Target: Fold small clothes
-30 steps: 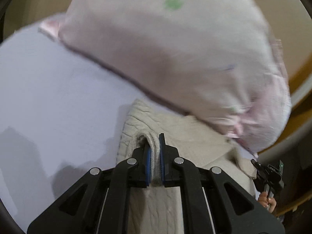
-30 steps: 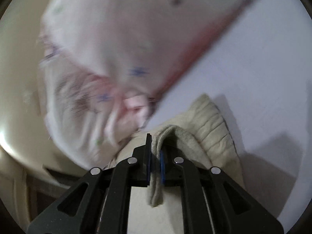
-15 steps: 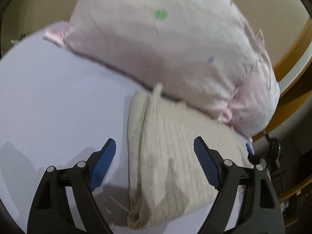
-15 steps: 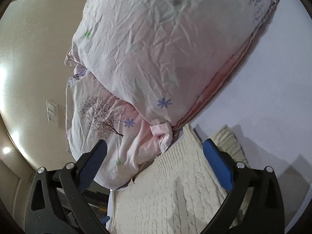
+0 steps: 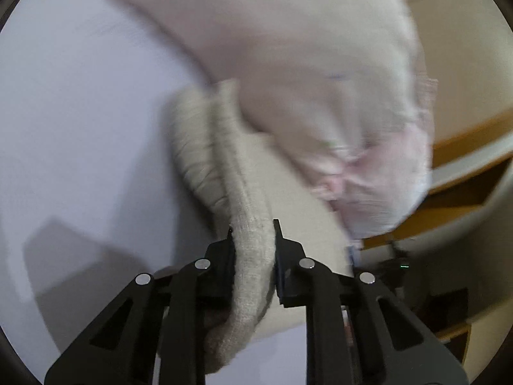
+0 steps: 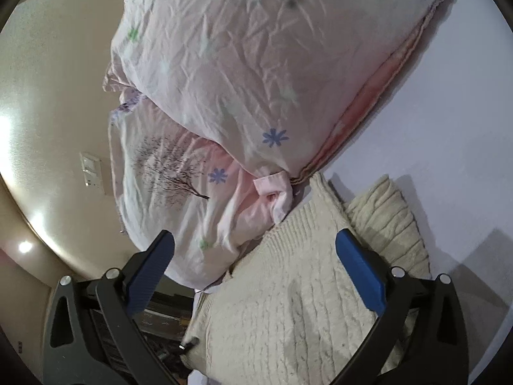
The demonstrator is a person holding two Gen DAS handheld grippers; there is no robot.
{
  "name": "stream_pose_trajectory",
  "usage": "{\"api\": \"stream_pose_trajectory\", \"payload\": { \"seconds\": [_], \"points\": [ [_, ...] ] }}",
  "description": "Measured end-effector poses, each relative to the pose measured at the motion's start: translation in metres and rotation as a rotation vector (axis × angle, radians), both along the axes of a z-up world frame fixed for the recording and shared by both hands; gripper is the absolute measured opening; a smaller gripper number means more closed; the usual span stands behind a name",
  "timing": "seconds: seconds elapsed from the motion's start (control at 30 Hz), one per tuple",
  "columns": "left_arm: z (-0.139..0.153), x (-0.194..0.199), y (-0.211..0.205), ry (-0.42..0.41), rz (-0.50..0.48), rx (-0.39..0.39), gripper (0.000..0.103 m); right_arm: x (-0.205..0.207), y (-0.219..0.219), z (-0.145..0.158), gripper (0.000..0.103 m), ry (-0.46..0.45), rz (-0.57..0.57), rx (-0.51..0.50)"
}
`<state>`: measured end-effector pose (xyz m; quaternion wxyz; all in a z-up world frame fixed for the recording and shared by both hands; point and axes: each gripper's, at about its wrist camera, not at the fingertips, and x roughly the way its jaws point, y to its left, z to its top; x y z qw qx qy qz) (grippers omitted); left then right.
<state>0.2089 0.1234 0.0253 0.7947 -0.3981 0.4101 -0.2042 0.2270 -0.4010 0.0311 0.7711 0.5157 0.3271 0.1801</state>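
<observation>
A cream cable-knit garment (image 6: 288, 288) lies folded on the pale lilac sheet (image 6: 449, 112), against a pink flowered pillow (image 6: 256, 64). In the left wrist view my left gripper (image 5: 253, 234) is shut on a ribbed edge of the garment (image 5: 247, 218) and lifts it off the sheet; the view is blurred. My right gripper (image 6: 256, 256) is open, its blue pads (image 6: 359, 272) spread wide above the garment, holding nothing.
The pillow (image 5: 304, 80) sits close behind the garment. The bed edge and a wooden frame (image 5: 465, 166) lie to the right in the left wrist view. A cream wall with a switch plate (image 6: 91, 170) is at the left in the right wrist view.
Both grippers let the garment go and opened half a second ago. Since then my left gripper has shut again on the garment's ribbed edge. My right gripper stays open.
</observation>
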Motion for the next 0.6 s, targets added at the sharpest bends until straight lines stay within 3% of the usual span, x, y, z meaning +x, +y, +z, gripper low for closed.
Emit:
{"api": "stream_pose_trajectory", "payload": {
  "seconds": [0.13, 0.2, 0.3, 0.4, 0.47, 0.53, 0.57, 0.6],
  "points": [
    [0.053, 0.014, -0.071, -0.141, -0.126, -0.017, 0.018, -0.009, -0.014, 0.009, 0.101, -0.026, -0.001, 0.069],
    [0.066, 0.026, -0.134, -0.194, -0.240, -0.042, 0.018, -0.015, -0.023, 0.022, 0.101, -0.045, -0.018, 0.002],
    [0.054, 0.048, -0.241, -0.207, -0.420, -0.014, 0.018, -0.025, -0.043, 0.038, 0.101, -0.054, -0.091, -0.121],
    [0.025, 0.069, -0.324, -0.126, -0.568, 0.076, 0.019, -0.035, -0.064, 0.044, 0.101, -0.051, -0.142, -0.187],
    [0.015, 0.072, -0.342, -0.067, -0.636, -0.003, 0.021, -0.036, -0.072, 0.044, 0.101, -0.022, -0.145, -0.220],
    [0.025, 0.065, -0.327, -0.125, -0.619, -0.032, 0.025, -0.031, -0.074, 0.039, 0.101, 0.014, -0.099, -0.204],
    [0.035, 0.061, -0.305, -0.174, -0.584, -0.051, 0.030, -0.028, -0.072, 0.035, 0.101, 0.036, -0.072, -0.200],
    [0.042, 0.059, -0.281, -0.197, -0.524, -0.049, 0.047, -0.025, -0.069, 0.032, 0.101, 0.063, -0.044, -0.204]
  ]
}}
